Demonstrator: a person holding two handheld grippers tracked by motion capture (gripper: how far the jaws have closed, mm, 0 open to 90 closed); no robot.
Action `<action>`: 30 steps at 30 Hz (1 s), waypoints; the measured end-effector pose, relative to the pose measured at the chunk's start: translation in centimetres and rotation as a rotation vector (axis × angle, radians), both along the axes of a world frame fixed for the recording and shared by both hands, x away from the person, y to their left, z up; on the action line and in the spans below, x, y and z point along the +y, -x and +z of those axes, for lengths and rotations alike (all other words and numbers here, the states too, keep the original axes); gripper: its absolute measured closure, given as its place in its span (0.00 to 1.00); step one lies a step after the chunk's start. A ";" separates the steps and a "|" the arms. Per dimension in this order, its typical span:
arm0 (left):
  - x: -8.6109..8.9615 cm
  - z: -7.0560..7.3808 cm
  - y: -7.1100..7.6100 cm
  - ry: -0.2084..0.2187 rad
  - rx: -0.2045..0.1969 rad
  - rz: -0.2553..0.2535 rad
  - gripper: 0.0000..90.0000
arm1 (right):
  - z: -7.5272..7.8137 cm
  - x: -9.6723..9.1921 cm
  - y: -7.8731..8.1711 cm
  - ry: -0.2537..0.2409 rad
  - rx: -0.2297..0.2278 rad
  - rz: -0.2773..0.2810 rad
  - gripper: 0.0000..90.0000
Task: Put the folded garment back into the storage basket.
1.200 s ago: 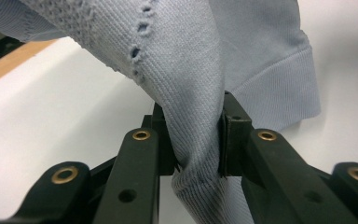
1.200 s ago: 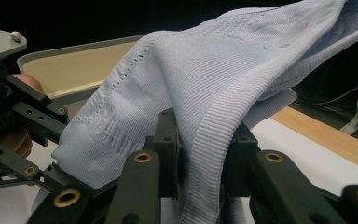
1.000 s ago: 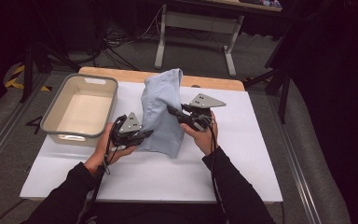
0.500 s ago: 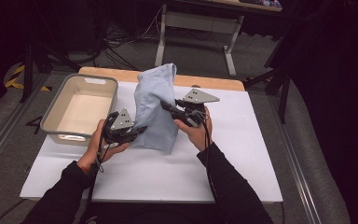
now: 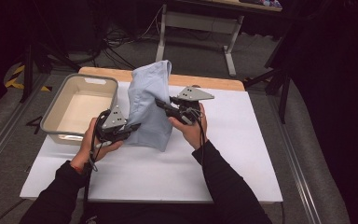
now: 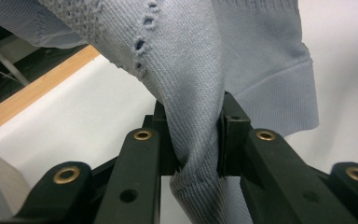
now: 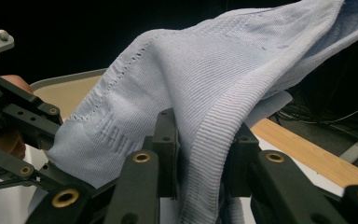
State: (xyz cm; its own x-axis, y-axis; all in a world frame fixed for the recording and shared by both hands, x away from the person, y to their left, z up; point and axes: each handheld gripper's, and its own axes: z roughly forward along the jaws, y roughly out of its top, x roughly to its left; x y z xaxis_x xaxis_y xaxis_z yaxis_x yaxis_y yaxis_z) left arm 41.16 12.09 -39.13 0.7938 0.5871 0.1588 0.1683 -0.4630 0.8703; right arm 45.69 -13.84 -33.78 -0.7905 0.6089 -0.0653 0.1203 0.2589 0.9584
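a: both tongs are clamped on the pale blue sweater [image 5: 149,105]. left gripper [image 5: 129,128] has a bunched fold of knit pinched between its jaws, and the left gripper view shows the cloth squeezed tight there. right gripper [image 5: 163,103] bites a ribbed edge the same way.

b: why two holds, one on each side?

a: likely to keep it spread while it hangs. one pinch would let it droop into a lump. held at two edges, it stands up off the white table [image 5: 242,154] with only the lower hem close to the surface.

b: and the tub?

a: the beige tub [image 5: 56,109] sits just beside the left hand [image 5: 91,142], open and bare inside. my guess is the sweater is either headed there or being laid out for folding; i can't tell which.
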 end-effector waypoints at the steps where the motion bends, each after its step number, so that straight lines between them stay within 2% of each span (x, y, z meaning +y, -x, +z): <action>1: 0.1 0.0 0.0 0.000 -0.001 0.001 0.82 | 0.0 0.1 0.0 0.000 -0.002 0.001 0.79; 18: 1.7 0.4 0.3 0.007 -0.012 0.016 0.83 | 0.5 1.7 -0.1 0.002 -0.021 0.022 0.79; 23: 2.2 0.6 0.4 -0.005 -0.027 0.029 0.83 | 0.6 2.2 -0.2 -0.001 -0.021 0.024 0.79; 30: 2.8 0.7 0.4 0.018 -0.025 0.051 0.83 | 0.8 2.8 -0.3 -0.006 -0.025 0.031 0.79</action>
